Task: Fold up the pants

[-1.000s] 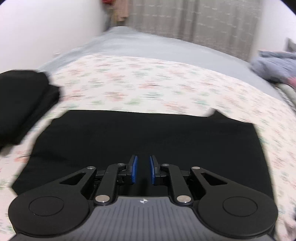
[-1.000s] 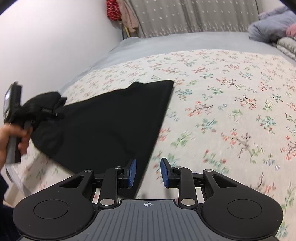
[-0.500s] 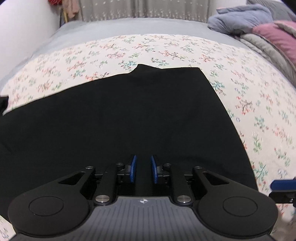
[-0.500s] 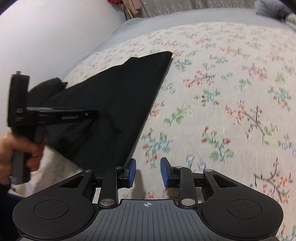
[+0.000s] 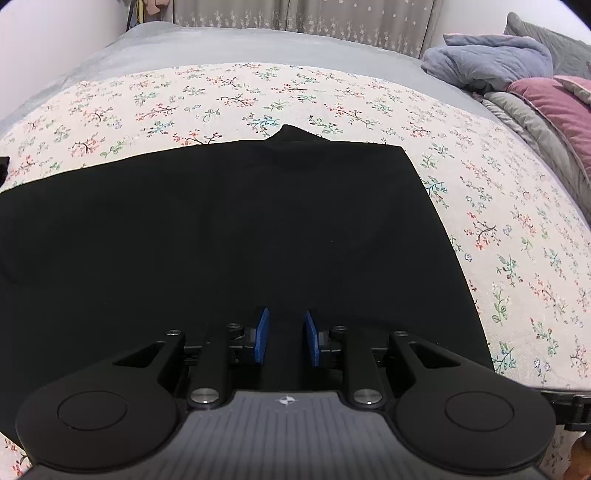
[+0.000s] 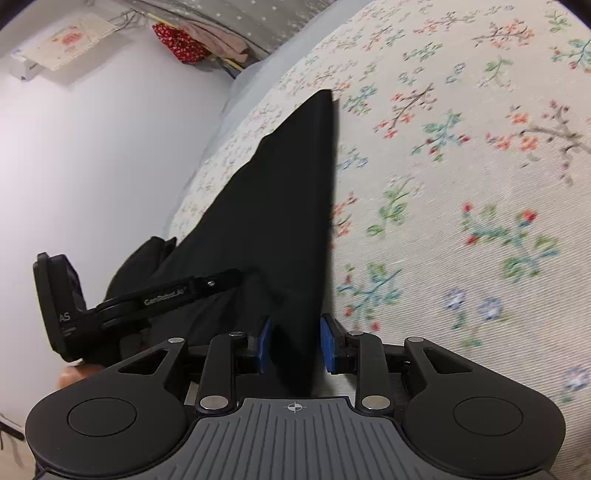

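The pants (image 5: 229, 236) are laid flat on the bed (image 5: 517, 229), spread across its near left part. In the left wrist view the left gripper (image 5: 284, 339) is positioned over the near edge of the pants, with fabric seen between its jaws. Bedding (image 5: 517, 74) is piled at the far right of the bed, and a curtain (image 5: 314, 18) is hung behind it. In the right wrist view the right gripper (image 6: 295, 343) is set at the pants' right edge, which runs between its jaws, and the left gripper is seen to its left.
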`<state>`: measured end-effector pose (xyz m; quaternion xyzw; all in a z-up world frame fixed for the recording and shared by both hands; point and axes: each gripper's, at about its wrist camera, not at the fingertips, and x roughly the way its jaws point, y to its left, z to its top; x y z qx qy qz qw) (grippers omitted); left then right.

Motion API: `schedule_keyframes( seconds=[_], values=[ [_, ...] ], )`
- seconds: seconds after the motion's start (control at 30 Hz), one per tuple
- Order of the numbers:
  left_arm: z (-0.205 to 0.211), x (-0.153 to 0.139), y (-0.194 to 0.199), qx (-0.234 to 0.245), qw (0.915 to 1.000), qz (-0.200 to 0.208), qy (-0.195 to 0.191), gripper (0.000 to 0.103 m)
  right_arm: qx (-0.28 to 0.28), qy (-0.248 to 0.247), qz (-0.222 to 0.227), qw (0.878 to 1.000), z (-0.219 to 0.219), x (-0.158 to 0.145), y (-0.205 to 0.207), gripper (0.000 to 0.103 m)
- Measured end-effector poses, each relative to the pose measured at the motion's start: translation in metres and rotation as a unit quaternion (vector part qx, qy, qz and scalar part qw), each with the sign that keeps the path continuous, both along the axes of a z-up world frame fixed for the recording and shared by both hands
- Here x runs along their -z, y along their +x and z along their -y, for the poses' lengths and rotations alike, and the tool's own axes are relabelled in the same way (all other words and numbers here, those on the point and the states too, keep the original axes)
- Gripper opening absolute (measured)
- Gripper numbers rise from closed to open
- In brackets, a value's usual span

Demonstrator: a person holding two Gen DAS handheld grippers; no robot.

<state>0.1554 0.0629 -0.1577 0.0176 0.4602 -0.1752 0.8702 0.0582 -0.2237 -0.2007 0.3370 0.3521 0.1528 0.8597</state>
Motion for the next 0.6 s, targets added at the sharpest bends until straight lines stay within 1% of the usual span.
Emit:
schedule_keyframes(
  seconds=[0.07, 0.13, 0.3, 0.37, 0.4, 0.43, 0.53, 0.6],
  values=[
    [0.000, 0.000, 0.000, -0.001, 1.0000, -0.002, -0.003, 0.028, 0.006, 0.026, -0.002, 1.000, 0.002, 0.004, -0.002, 0.028],
    [0.000, 0.000, -0.001, 0.000, 1.0000, -0.001, -0.001, 0.028, 0.012, 0.048, -0.003, 0.999, 0.005, 0.010, -0.004, 0.021],
    [0.000, 0.001, 0.000, -0.002, 1.0000, 0.000, -0.001, 0.028, 0.024, 0.097, 0.004, 0.995, 0.008, 0.018, -0.009, 0.020],
    [0.000, -0.001, 0.002, -0.003, 1.0000, -0.005, -0.001, 0.028, 0.034, 0.111, 0.006, 0.993, 0.005, 0.022, -0.010, 0.013],
    [0.000, -0.002, 0.004, -0.004, 0.9999, -0.011, -0.005, 0.030, 0.044, 0.104, 0.007, 0.994, 0.003, 0.022, -0.012, 0.007],
    [-0.001, -0.005, 0.006, -0.002, 0.9998, -0.016, -0.011, 0.033, 0.051, 0.084, 0.009, 0.995, 0.000, 0.020, -0.014, 0.005],
    [0.006, -0.016, 0.008, 0.015, 0.9993, -0.016, -0.031, 0.035, 0.061, 0.017, 0.026, 0.998, -0.015, 0.009, -0.018, 0.004],
    [0.019, -0.028, 0.003, 0.043, 0.9985, 0.003, -0.033, 0.040, 0.064, -0.016, 0.047, 0.997, -0.024, -0.002, -0.024, 0.004]
  ],
)
